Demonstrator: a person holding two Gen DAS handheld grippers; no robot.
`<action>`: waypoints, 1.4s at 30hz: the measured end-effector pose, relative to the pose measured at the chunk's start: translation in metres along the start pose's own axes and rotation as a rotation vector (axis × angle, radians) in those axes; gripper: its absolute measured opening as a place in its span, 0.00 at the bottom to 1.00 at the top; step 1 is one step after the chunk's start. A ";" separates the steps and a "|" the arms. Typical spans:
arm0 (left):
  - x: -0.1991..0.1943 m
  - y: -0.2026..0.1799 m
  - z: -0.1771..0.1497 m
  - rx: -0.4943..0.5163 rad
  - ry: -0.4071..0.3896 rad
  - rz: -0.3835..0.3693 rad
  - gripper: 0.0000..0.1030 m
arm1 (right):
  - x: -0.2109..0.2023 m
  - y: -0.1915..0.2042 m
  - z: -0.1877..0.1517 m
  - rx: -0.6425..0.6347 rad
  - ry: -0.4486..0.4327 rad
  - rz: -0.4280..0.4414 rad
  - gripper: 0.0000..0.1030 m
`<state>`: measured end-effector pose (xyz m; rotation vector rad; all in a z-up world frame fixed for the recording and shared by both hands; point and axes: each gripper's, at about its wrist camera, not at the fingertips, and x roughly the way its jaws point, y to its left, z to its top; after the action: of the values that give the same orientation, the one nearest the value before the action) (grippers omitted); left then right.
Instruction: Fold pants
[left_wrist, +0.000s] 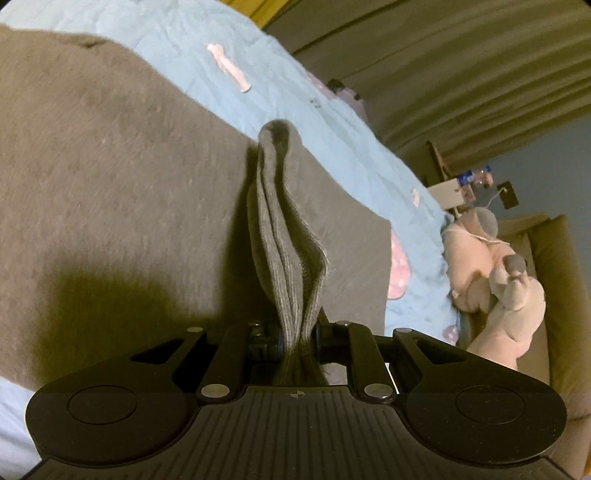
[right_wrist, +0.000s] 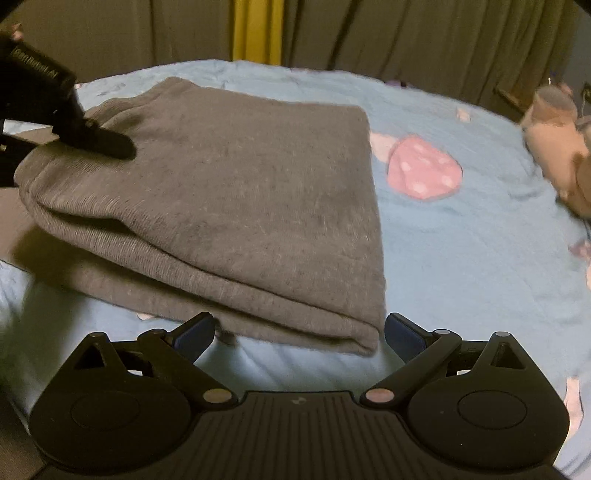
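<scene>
Pants (right_wrist: 236, 206): grey knit, faintly heathered, folded into a thick, roughly rectangular stack of several layers. Lies flat on the blue bedsheet (right_wrist: 461, 258), to the left of the sheet's pink spotted patch (right_wrist: 424, 170), not touching it. Right edge straight and tidy; near edge shows stacked fold lines, layers slightly offset. Far left corner rounded and bunched. On that side, a ribbed band of the fabric (left_wrist: 288, 258) stands up in a narrow pinched ridge, several plies pressed together, above the flat top layer.
</scene>
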<state>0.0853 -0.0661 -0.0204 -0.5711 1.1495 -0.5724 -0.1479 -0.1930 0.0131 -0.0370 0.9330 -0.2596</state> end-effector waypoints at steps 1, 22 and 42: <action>-0.001 -0.001 0.000 0.007 -0.006 0.006 0.16 | 0.001 0.002 0.001 0.008 -0.024 -0.026 0.96; -0.011 0.060 0.002 -0.016 -0.075 0.133 0.16 | 0.031 -0.003 0.006 0.114 0.009 -0.189 0.96; -0.016 0.064 -0.001 0.020 -0.144 0.142 0.17 | 0.016 0.000 0.007 0.101 0.001 -0.136 0.96</action>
<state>0.0873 -0.0088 -0.0535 -0.5008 1.0374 -0.4135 -0.1336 -0.1974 0.0045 -0.0070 0.9185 -0.4325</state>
